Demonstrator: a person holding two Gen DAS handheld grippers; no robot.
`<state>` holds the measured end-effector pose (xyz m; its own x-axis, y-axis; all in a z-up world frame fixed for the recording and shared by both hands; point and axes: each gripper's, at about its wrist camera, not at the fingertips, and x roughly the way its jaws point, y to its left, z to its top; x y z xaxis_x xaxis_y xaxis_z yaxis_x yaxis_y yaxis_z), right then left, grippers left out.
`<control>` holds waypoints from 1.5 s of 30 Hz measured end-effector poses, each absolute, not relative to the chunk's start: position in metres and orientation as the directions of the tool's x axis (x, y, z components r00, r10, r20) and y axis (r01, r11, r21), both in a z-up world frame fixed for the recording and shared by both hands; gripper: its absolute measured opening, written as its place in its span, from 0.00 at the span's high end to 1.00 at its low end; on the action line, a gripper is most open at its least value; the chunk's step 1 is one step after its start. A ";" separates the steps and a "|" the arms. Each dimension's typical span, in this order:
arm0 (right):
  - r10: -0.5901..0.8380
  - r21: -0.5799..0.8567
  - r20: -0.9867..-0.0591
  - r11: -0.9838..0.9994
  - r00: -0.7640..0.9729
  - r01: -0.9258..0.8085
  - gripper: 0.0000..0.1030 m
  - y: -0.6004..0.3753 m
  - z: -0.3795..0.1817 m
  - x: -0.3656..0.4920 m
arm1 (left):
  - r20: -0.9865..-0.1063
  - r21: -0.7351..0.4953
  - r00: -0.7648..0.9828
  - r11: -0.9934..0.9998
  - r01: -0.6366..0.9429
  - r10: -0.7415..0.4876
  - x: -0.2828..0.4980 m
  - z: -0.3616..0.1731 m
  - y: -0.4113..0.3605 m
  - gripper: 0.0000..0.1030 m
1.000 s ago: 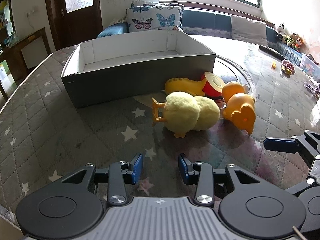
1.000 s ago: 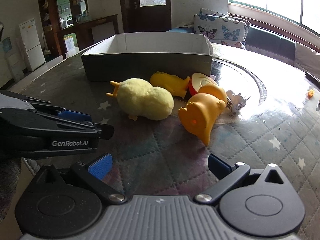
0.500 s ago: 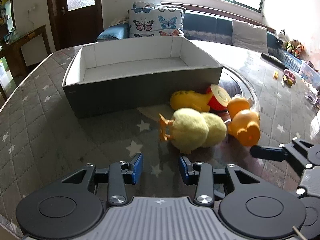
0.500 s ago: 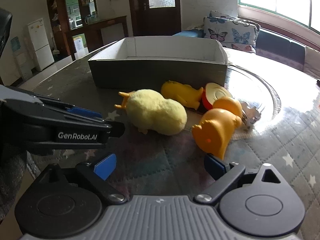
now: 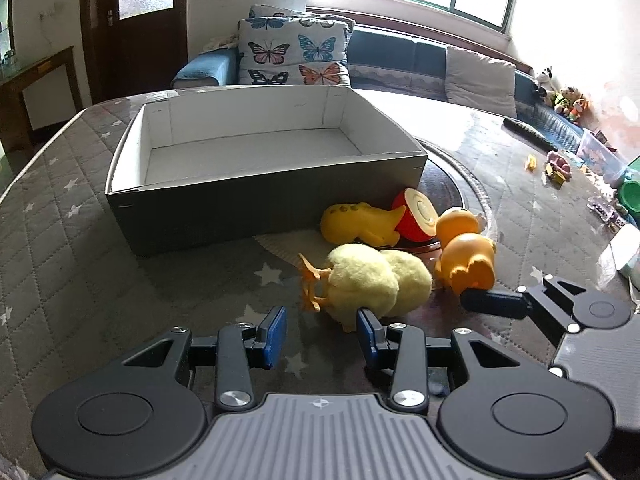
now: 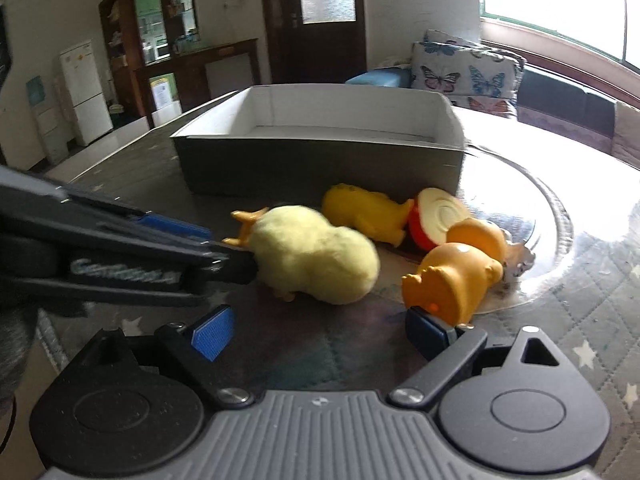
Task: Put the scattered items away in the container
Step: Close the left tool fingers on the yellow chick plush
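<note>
Both my claws spread at the toys.
My left gripper (image 5: 322, 334) gapes just short of the plush chick (image 5: 372, 280); right gripper (image 6: 316, 330), open, nears the orange duck (image 6: 452, 280); box (image 5: 256, 204) beyond.

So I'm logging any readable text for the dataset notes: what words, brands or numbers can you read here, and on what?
White lettering on the side of the left gripper, right wrist view: motion-blurred, unreadable.
Paper sheets on the dark cabinet in the background: too small to read.
Nothing else bears readable text.
</note>
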<state>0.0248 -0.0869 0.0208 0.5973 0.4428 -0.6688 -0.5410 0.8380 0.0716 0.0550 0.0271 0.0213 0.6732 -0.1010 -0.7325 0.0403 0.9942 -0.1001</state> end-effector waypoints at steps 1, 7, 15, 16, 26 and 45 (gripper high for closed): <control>0.437 0.069 -0.669 0.842 0.602 -0.535 0.09 -0.088 0.021 0.026 | -0.731 -0.103 0.674 0.994 0.044 -0.105 0.055 0.022 0.027 0.60; 0.450 0.054 -0.667 0.824 0.593 -0.565 0.09 -0.088 0.021 0.032 | -0.718 -0.117 0.680 0.989 0.088 -0.145 0.054 0.028 0.023 0.60; 0.493 0.051 -0.656 0.785 0.572 -0.618 0.09 -0.071 0.018 0.037 | -0.729 -0.105 0.672 0.991 0.079 -0.131 0.065 0.025 0.025 0.60; 0.498 0.053 -0.655 0.781 0.569 -0.623 0.09 -0.069 0.018 0.037 | -0.732 -0.105 0.670 0.992 0.074 -0.127 0.066 0.024 0.027 0.60; 0.577 0.056 -0.627 0.703 0.523 -0.709 0.09 -0.061 0.027 0.017 | -0.728 -0.121 0.675 0.992 0.044 -0.119 0.067 0.025 0.044 0.60; 0.518 0.047 -0.633 0.768 0.576 -0.639 0.26 -0.064 0.029 0.049 | -0.720 -0.198 0.667 0.978 0.067 -0.191 0.090 0.029 0.058 0.60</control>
